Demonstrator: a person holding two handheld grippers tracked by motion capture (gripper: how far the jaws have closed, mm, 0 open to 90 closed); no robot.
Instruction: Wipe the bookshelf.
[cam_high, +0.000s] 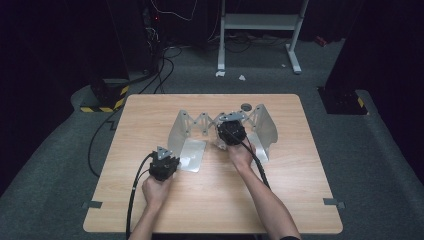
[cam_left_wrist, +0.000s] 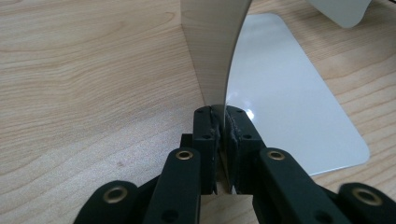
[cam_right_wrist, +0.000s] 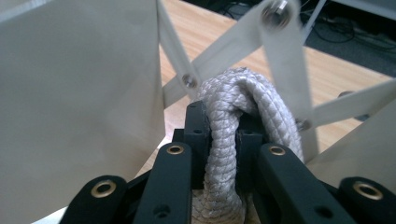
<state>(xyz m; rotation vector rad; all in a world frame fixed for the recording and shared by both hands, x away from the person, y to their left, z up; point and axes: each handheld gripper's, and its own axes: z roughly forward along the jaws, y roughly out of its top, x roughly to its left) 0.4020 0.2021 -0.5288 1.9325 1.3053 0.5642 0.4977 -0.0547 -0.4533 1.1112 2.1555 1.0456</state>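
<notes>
The left gripper (cam_left_wrist: 223, 133) has its jaws pinched on the upright metal end plate (cam_left_wrist: 212, 46) of an expanding rack (cam_high: 202, 122); the plate's flat foot (cam_left_wrist: 289, 107) lies on the wooden table (cam_high: 150, 115) just right of the fingers. The right gripper (cam_right_wrist: 223, 135) clamps a thick white braided rope (cam_right_wrist: 238, 100), with the rack's crossed metal bars (cam_right_wrist: 285, 65) close beyond its fingers and another plate (cam_right_wrist: 79, 102) crowding their left.

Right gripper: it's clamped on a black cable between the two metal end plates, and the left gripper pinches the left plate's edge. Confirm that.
Not a cable: the right gripper is shut on a white braided rope, as the right gripper view shows. The left gripper does pinch the left plate.
</notes>
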